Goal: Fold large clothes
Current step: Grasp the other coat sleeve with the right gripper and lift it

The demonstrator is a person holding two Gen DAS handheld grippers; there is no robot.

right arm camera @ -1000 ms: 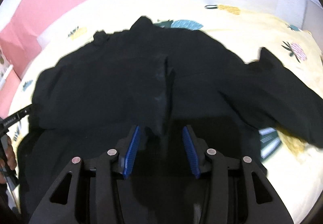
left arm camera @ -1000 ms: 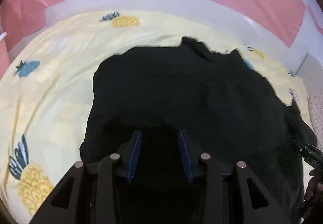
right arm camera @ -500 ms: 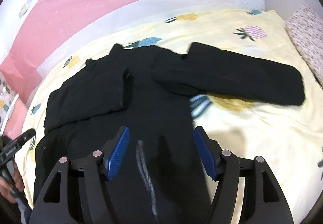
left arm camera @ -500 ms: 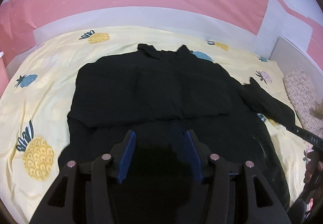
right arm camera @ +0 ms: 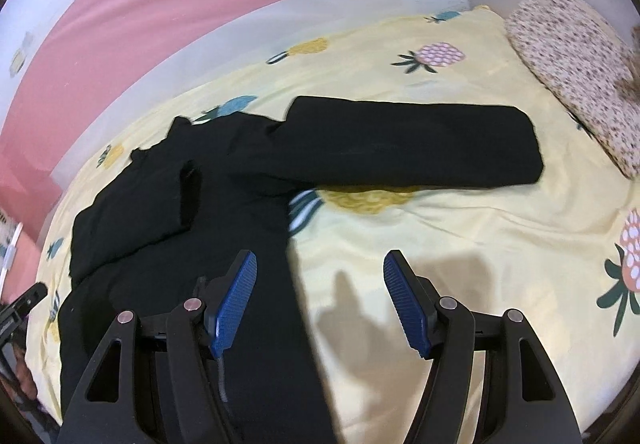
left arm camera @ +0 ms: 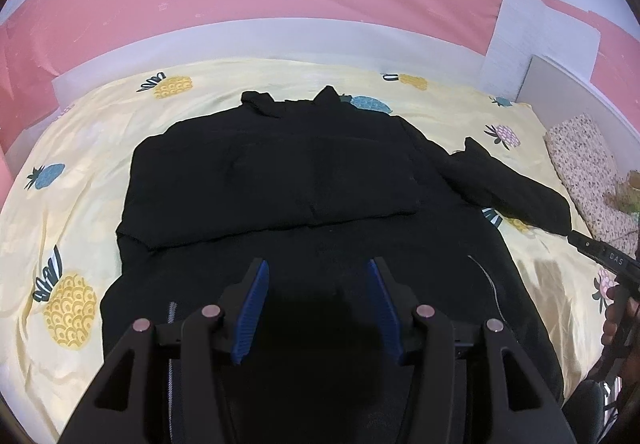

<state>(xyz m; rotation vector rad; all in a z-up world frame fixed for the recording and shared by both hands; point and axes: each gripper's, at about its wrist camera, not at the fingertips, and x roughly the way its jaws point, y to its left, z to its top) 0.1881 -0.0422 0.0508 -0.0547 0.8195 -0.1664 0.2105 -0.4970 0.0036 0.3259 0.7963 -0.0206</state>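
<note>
- Black jacket (left arm camera: 280,180) lies front-up across the bed (left arm camera: 72,164), collar toward the far wall, hem nearest both cameras. One sleeve is already folded across the chest; the other sleeve (right arm camera: 408,142) lies stretched out sideways on the pineapple-print sheet (right arm camera: 460,228).
- Left gripper (left arm camera: 318,308): jaws have just been opening and now stand apart, above the lower front of the jacket. Nothing between the blue pads; no cloth pinched.
- Right gripper (right arm camera: 320,300): jaws have just been opening and now stand spread wide, hanging over the jacket's side edge and bare sheet. Nothing held.
- Risk: the outstretched sleeve is thick and looks padded. If pinched only at the cuff, the rest will probably sag and drag, landing skewed across the chest.
- Risk: the sleeve already folded in lies loose. Sliding the second sleeve over it could push it out of place or bunch it.
- Risk: black on black. Seams, zipper (left arm camera: 486,280) and layer edges are hard to separate, so a pinch may take two layers or the sheet under the jacket.
- Risk: the sheet is loose and wrinkled; a low grasp could lift it with the cloth.
- Risk: puffy fabric may spring open once released.
- Writing: letters "DAS" on the right gripper's body at the right edge of the left wrist view. No brand or label legible on the jacket.
- Patterned pillow (right arm camera: 576,84) sits beyond the sleeve end, apart from it.
</note>
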